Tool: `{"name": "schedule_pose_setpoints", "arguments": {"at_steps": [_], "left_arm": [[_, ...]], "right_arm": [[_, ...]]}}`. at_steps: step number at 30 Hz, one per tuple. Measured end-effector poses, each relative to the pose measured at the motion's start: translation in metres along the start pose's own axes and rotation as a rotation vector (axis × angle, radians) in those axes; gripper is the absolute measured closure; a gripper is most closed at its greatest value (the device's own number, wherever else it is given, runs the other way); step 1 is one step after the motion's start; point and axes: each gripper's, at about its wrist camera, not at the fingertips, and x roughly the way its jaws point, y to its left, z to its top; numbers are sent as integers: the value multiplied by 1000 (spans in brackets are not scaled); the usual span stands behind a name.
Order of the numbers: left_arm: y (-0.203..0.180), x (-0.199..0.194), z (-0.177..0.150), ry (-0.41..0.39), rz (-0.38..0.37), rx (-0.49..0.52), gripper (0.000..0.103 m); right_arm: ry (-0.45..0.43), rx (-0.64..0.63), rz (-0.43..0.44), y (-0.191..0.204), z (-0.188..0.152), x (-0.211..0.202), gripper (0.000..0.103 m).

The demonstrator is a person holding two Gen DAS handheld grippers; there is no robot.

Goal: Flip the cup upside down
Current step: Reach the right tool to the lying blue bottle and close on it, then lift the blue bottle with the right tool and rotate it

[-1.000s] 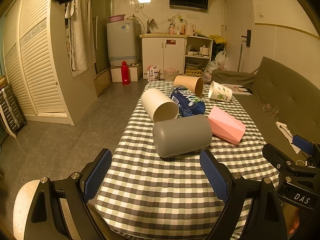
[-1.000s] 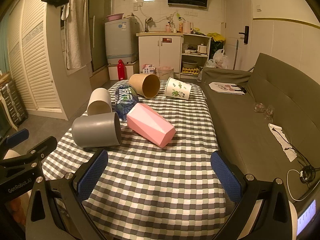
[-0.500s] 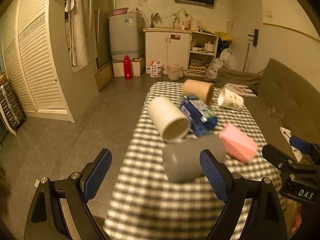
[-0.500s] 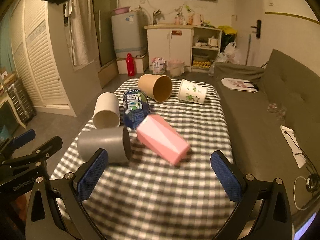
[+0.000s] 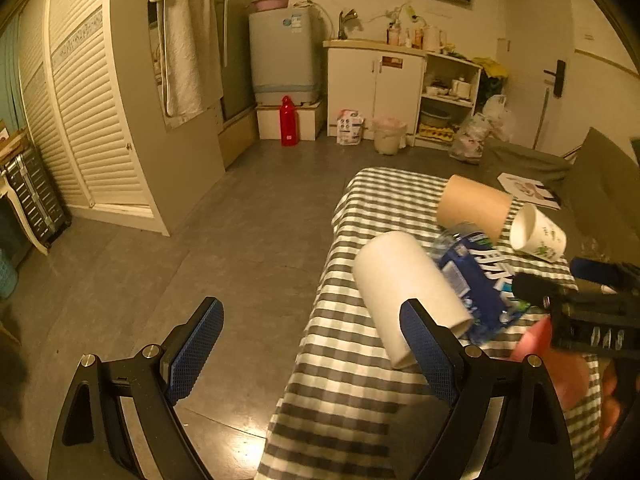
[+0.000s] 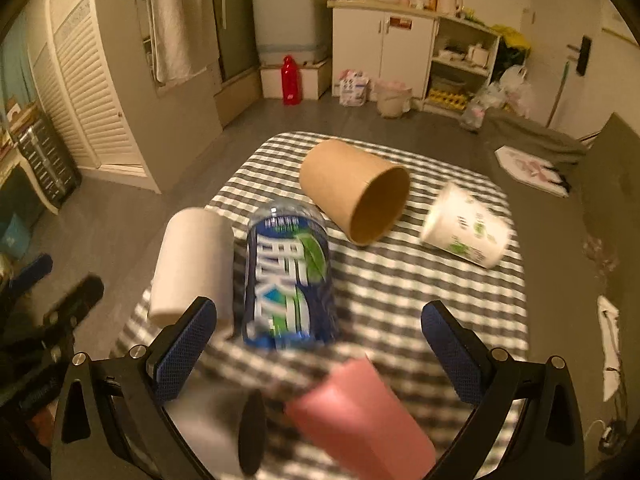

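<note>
Checked grey-and-white tablecloth (image 6: 400,280) covers the table that carries every cup, all of them lying on their sides. Largest of these in the right wrist view is the brown cardboard-coloured cylindrical cup (image 6: 354,196), its open mouth turned toward the camera and to the right. Beside it, nearer the camera, lies the blue labelled plastic bottle (image 6: 288,280), touching the plain white cylindrical cup (image 6: 194,264) on its left. The pink faceted cup (image 6: 360,416) sits blurred at the bottom of that view, between the fingers and close to the lens; a grey cup (image 6: 208,428) lies blurred just to its left. The small white paper cup with green print (image 6: 466,232) rests apart, toward the table's right edge.

The right gripper (image 6: 316,356) has its blue-padded fingers spread wide, gripping nothing. The left gripper (image 5: 312,352) is likewise wide apart and empty, one finger over the floor, the other in front of the white cup (image 5: 408,292).
</note>
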Motion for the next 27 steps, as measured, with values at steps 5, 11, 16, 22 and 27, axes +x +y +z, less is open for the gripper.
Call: {"name": "schedule_pose_setpoints", "arguments": {"at_steps": [5, 11, 16, 22, 27], "left_arm": [[4, 15, -5, 33, -1, 7, 11], [1, 26, -9, 63, -23, 18, 11], [2, 29, -7, 76, -28, 7, 11], [4, 23, -2, 67, -17, 1, 11], [5, 4, 6, 28, -1, -10, 11]], "right_arm": [[72, 6, 13, 2, 14, 35, 1], [166, 11, 59, 4, 15, 65, 9], [215, -5, 78, 8, 11, 76, 22], [199, -13, 81, 13, 7, 66, 35], [139, -39, 70, 19, 13, 33, 36]]}}
